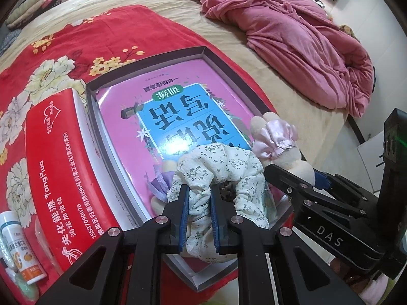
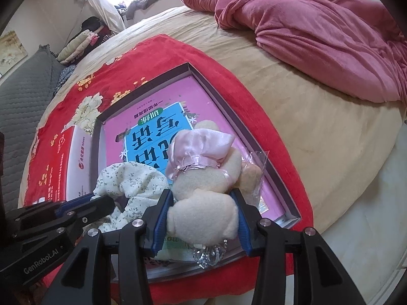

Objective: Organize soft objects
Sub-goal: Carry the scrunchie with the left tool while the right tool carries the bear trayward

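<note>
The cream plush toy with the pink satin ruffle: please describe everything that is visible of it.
The cream plush toy with the pink satin ruffle is small, made of soft, fuzzy fabric in rounded lobes. A gathered shiny pink ruffle with a ribbon trim wraps its upper part. The right gripper holds it, its blue-padded jaws pressing the lower lobe from both sides. The toy is over the near end of the shallow grey box, above the pink book. The white floral fabric scrunchie sits beside it; contact is unclear.

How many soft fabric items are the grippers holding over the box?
2: a floral white fabric scrunchie in the left gripper, a cream plush toy in the right gripper. Others may lie hidden beneath.
</note>
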Demonstrator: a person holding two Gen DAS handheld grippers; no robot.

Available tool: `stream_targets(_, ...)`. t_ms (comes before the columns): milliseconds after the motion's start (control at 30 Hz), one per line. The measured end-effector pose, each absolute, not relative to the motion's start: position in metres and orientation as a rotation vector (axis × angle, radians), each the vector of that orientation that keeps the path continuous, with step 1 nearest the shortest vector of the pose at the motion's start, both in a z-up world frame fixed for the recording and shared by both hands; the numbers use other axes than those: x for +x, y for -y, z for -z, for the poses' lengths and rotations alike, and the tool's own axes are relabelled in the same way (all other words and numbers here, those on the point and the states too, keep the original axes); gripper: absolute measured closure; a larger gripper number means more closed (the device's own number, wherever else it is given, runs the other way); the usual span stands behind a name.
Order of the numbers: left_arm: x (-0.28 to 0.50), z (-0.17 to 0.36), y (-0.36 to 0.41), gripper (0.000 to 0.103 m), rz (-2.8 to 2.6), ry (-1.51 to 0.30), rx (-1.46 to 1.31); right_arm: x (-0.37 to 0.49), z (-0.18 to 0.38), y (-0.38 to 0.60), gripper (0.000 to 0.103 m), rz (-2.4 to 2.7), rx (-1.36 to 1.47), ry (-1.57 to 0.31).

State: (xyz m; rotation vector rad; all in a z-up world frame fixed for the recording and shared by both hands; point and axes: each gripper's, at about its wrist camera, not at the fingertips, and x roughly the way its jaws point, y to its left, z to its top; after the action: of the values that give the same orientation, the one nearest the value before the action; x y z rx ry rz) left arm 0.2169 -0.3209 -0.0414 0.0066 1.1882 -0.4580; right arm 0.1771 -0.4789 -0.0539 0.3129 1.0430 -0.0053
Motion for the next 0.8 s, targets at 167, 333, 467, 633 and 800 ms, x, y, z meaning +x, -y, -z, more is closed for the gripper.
stream_targets(167,0.218,0.041,0.321,0.087,0.457,-1.19,0.007,0.179,0.054,0.475,0.055,0.005,0.283,-1.046)
stream_targets(333,0.217,0.041,0.32,0.087,0.457,-1.189,0.005,0.178,0.056,0.471,0.052,-0.002,0.264,-1.065)
stream_targets(467,0.217,0.041,0.32,0.087,0.458,-1.189,0.003,0.175,0.053,0.469,0.047,-0.001,0.242,-1.048)
stream_targets(633,0.217,0.04,0.32,0.087,0.459,-1.189,0.006,0.173,0.044,0.47,0.041,-0.002,0.24,-1.024)
stream_targets(800,0.216,0.04,0.323,0.087,0.462,-1.187,0.014,0.169,0.037,0.475,0.039,0.011,0.244,-1.006)
